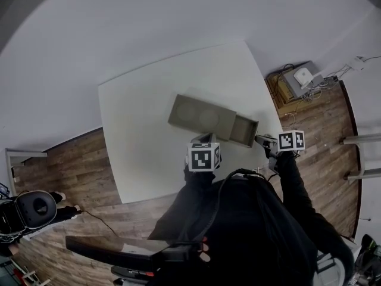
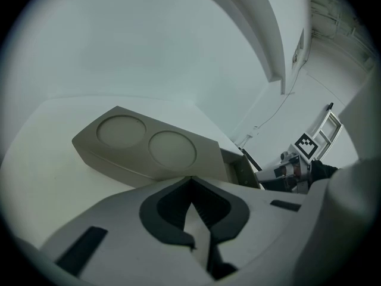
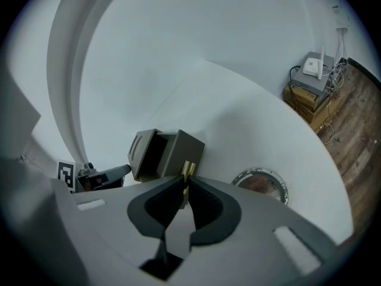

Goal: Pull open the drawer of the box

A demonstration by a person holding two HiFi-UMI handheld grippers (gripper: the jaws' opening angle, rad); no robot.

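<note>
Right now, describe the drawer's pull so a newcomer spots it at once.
On the white table lies a grey-brown box with two round recesses on top, its drawer open at one end. The pull is the piece on the drawer's front, pinched by the right gripper: the only brass-coloured part.

The person wears a black long-sleeved top (image 1: 262, 237), and a thin black cable (image 1: 238, 171) loops over it by the chest. The left gripper (image 1: 202, 140) and the right gripper (image 1: 260, 139) each carry a white cube with black square markers. In the gripper views each body is a broad pale grey shell (image 2: 125, 231) with dark rectangular slots (image 2: 83, 250), and black pads (image 2: 161, 210) line the jaws in a heart-like outline. The hands look dark, perhaps gloved
</note>
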